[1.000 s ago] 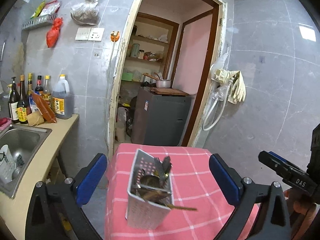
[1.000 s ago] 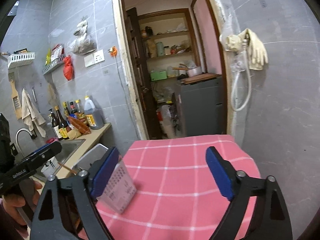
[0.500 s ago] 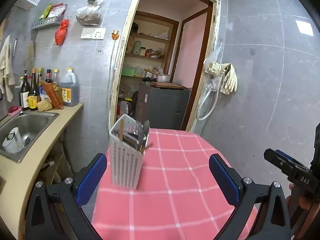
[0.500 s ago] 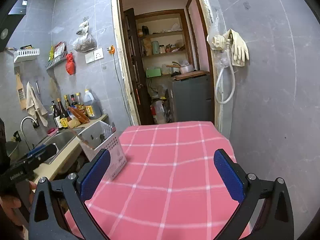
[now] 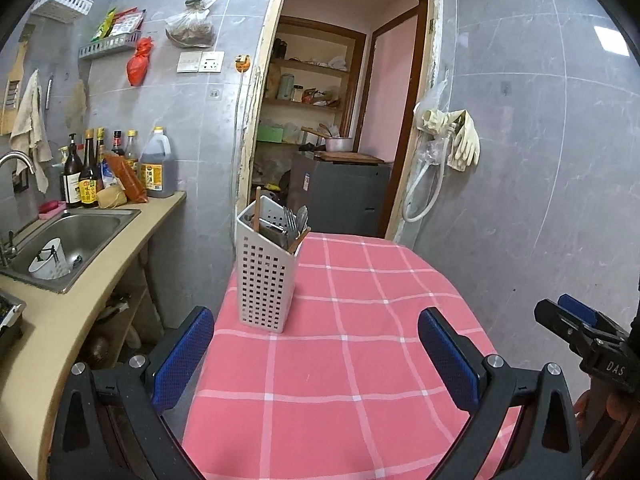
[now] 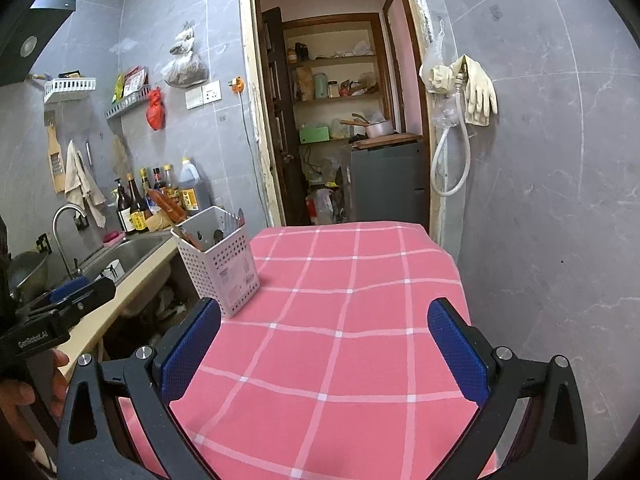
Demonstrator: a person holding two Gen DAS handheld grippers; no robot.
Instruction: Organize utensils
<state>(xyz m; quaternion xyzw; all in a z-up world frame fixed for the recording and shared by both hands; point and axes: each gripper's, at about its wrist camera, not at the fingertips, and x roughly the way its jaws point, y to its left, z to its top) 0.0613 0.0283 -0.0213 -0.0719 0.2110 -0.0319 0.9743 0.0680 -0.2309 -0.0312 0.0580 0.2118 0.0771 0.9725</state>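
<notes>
Two grippers are being held wide apart and empty above a pink checked tablecloth [image 5: 360, 360]; no utensil is being carried by either.

Left wrist view. The left gripper [image 5: 316, 356] is being presented with its blue pads spread and nothing between them. A white perforated utensil caddy [image 5: 266, 276] is being shown upright at the table's far left corner, near the cloth's edge. Forks [image 5: 291, 216], a spoon [image 5: 303, 214] and a wooden stick [image 5: 257, 206] are being kept inside it, handles down; the exact count cannot be told. The right gripper [image 5: 572, 320] is being glimpsed at the right margin, well apart from the caddy.

Judgement: the utensils are apparently being left gathered in the caddy, so the work is probably being closed out or the next piece is being sought. If the caddy is being approached, it is best being taken squarely across its walls and kept level, since it is standing close to the drop toward the counter.

Right wrist view. The right gripper [image 6: 324, 340] is likewise being held agape over bare cloth. The caddy [image 6: 218, 260] is being seen just beyond its left pad, not touching. The left gripper [image 6: 68, 300] is being held low at the left, beside the counter.

Surroundings: a sink [image 5: 68, 240], sauce bottles [image 5: 88, 172], rubber gloves [image 6: 476, 88] on the wall and an open pantry doorway [image 6: 340, 120] are being noted; none is obstructing the table.
</notes>
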